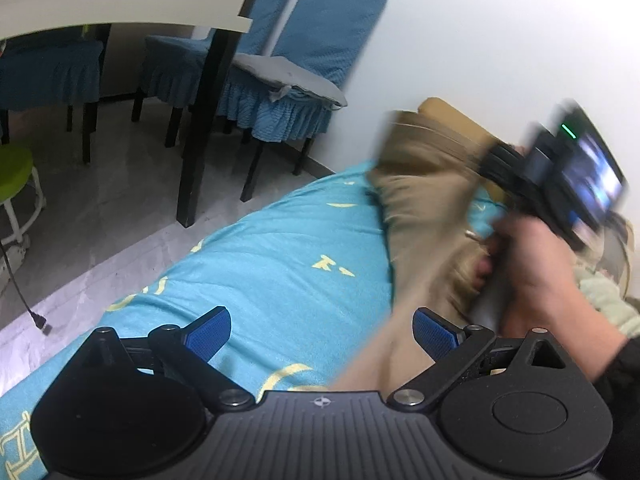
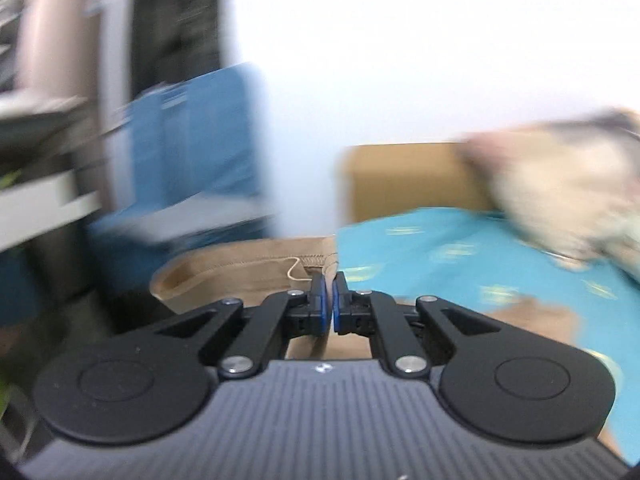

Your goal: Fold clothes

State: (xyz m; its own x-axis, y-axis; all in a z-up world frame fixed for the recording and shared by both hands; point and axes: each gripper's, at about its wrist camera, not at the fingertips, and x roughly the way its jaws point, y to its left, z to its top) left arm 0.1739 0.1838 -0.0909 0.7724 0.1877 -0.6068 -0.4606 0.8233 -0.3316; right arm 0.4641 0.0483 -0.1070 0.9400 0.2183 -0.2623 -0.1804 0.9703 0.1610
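Observation:
A tan garment (image 1: 424,216) lies on the turquoise sheet (image 1: 280,256), lifted at its far end. In the left wrist view my left gripper (image 1: 322,334) is open and empty, low over the sheet with the garment's near part by its right finger. The right gripper shows there at the right, blurred, with cloth at its tip. In the right wrist view my right gripper (image 2: 329,304) is shut on the tan garment (image 2: 248,268), with a hemmed edge standing up past the blue pads (image 2: 318,300). The turquoise sheet (image 2: 460,256) lies to its right.
Blue-covered chairs (image 1: 280,80) and a dark table leg (image 1: 204,128) stand on the grey floor left of the bed. A cardboard box (image 2: 408,180) sits against the white wall. A pale pile of clothes (image 2: 568,196) lies at the right. A green stool (image 1: 14,176) stands far left.

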